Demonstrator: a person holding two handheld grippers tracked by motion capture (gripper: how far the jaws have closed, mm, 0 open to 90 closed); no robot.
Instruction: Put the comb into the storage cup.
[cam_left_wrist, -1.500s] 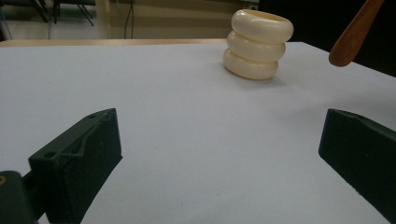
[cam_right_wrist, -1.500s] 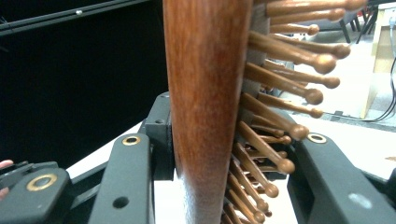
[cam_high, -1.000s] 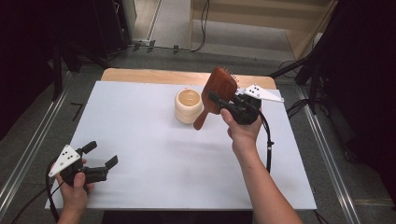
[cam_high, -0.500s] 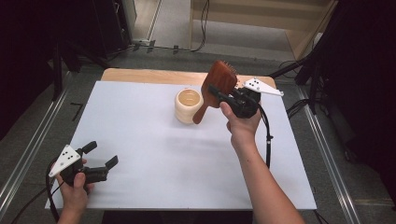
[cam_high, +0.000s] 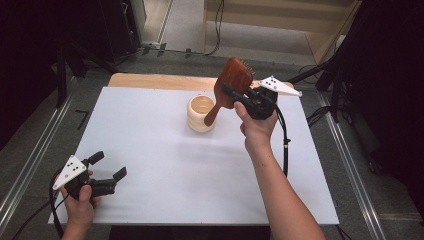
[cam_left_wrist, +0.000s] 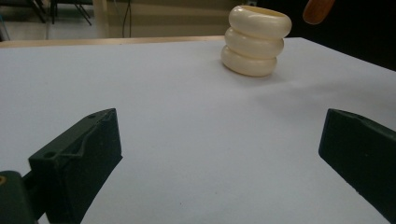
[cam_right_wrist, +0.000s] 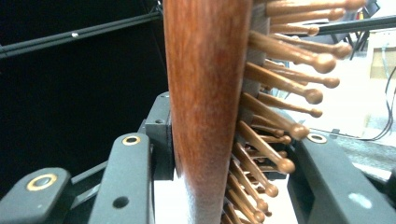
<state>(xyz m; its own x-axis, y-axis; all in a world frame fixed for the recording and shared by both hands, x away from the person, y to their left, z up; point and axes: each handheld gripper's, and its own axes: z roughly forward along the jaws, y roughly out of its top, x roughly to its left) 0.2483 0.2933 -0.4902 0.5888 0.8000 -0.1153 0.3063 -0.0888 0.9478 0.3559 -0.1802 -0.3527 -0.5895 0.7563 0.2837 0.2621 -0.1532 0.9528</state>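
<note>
White table (cam_high: 150, 130) w/ cream cup (cam_high: 201, 114) at 12 o'clock. Right gripper (cam_high: 239, 97) clamps hairbrush (cam_high: 231, 82) above it; handle could clip rim, tipping cup. Left gripper (cam_high: 107, 167) agape, empty, 7 o'clock.

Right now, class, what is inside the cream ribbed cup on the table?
From the high view, the cream cup shows a bare pale inner wall. The hairbrush handle, clamped in the right gripper, hangs over its rim and hides part of the interior.
</note>
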